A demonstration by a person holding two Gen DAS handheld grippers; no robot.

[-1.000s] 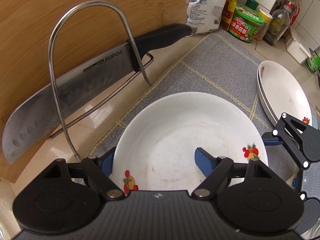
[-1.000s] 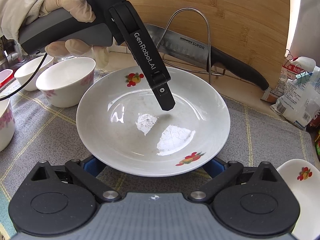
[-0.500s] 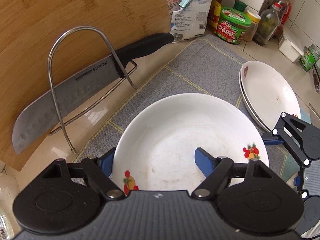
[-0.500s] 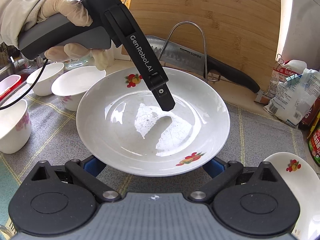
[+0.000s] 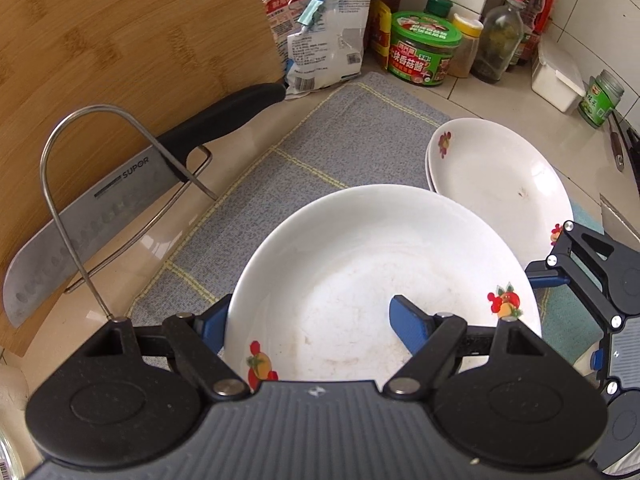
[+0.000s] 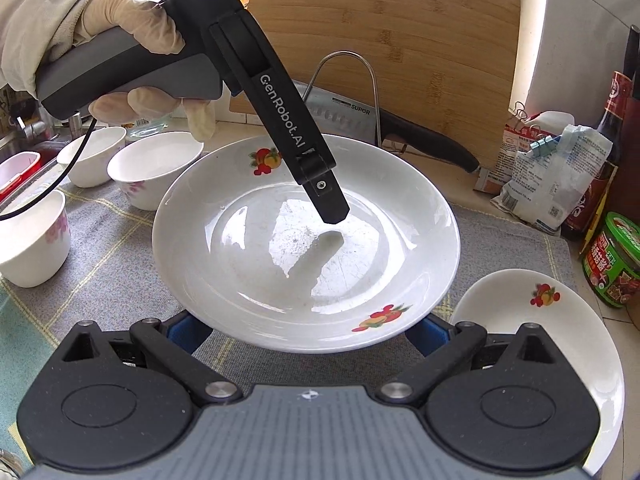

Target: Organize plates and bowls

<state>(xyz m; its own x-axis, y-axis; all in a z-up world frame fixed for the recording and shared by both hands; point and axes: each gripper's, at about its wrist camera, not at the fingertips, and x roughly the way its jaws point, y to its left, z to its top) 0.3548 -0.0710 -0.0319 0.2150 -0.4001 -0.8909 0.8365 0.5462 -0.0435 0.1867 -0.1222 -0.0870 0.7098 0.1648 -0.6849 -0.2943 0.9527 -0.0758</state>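
Observation:
A white plate with fruit decals (image 5: 360, 264) hangs above the grey mat (image 5: 320, 148), carried between both grippers. My left gripper (image 5: 310, 320) is shut on its rim: one blue finger (image 5: 408, 324) lies inside the dish, the other goes below the edge. From the right wrist view that inner finger (image 6: 328, 200) points down at the plate (image 6: 280, 264). My right gripper (image 6: 308, 328) has its jaws wide apart under the near rim, tips hidden. Two matching plates (image 5: 500, 172) are stacked to the right.
A cleaver (image 5: 120, 192) rests in a wire rack (image 5: 52, 168) against a bamboo cutting board (image 5: 140, 32). Three white bowls (image 6: 154, 168) stand on the mat at the left. Bags, jars and bottles (image 5: 424, 52) crowd the back corner.
Both grippers have carried the plate to the right and slightly up, away from the knife rack. The stacked plates now show more fully beside it. Neither grip has changed.

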